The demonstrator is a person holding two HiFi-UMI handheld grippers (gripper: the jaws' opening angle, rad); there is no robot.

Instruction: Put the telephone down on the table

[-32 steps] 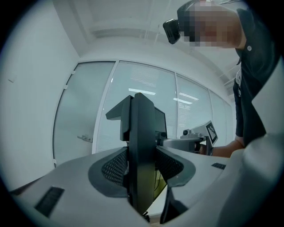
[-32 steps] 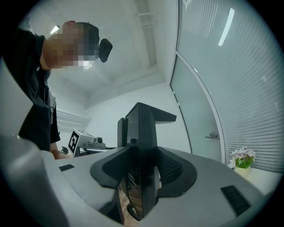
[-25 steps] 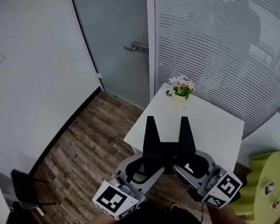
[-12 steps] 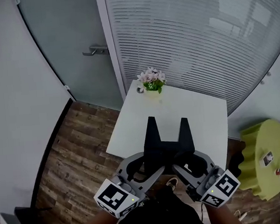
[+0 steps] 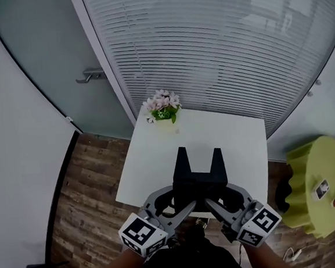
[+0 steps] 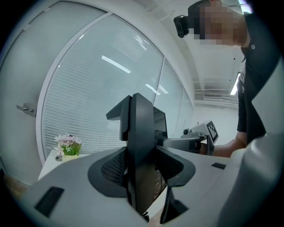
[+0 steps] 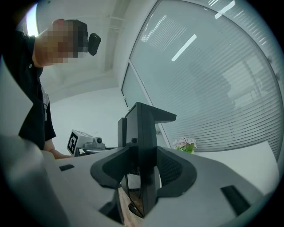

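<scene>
The telephone [image 5: 198, 177] is a black flat unit with two upright prongs, held in the air between both grippers over the near edge of the white table [image 5: 237, 136]. My left gripper [image 5: 183, 198] is shut on its left side and my right gripper [image 5: 218, 195] on its right side. In the left gripper view the black body [image 6: 140, 146] stands edge-on between the grey pads [image 6: 111, 170]. The right gripper view shows the same body [image 7: 143, 146], clamped edge-on. The telephone's underside is hidden.
A pot of pink flowers [image 5: 163, 106] stands at the table's far left corner. A yellow-green round stool [image 5: 313, 189] is to the right. Behind are a glass wall with blinds [image 5: 206, 45] and a door with a lever handle [image 5: 90, 75]. Wooden floor [image 5: 86, 202] lies left.
Both grippers have carried the telephone forward and lower, from beside the table's corner to over its near edge. The table and flowers now lie straight ahead. The grips have not changed.
</scene>
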